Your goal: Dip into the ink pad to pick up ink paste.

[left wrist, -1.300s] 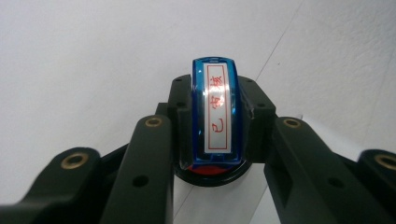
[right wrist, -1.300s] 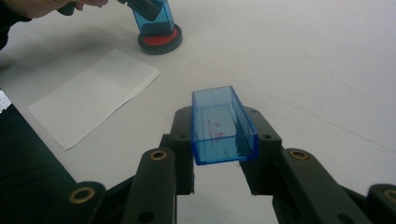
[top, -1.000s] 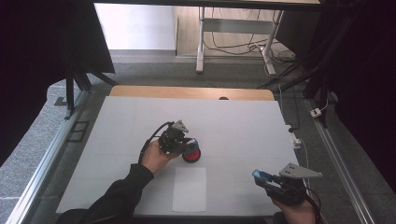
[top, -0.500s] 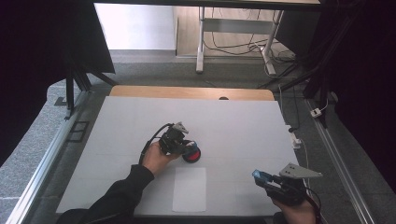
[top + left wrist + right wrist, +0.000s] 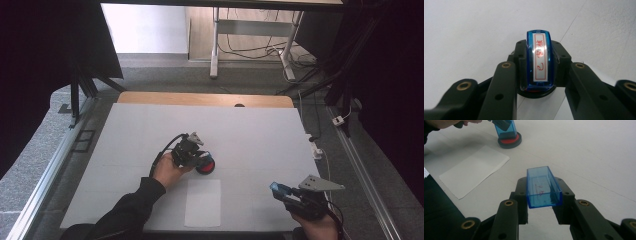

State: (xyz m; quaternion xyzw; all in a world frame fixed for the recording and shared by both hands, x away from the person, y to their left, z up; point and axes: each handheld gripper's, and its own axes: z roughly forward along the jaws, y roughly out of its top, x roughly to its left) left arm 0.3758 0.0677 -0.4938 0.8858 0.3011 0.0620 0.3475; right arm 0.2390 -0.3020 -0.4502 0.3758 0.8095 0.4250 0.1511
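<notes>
Stamp clamped in left tool (on ink pad).

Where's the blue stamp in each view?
High view: stamp, centre, on the red ink pad, in the left gripper.
Left gripper view: stamp, centre, between the fingers.
Right gripper view: stamp, top left.
Shared landmark: the ink pad, beneath the stamp.
</notes>
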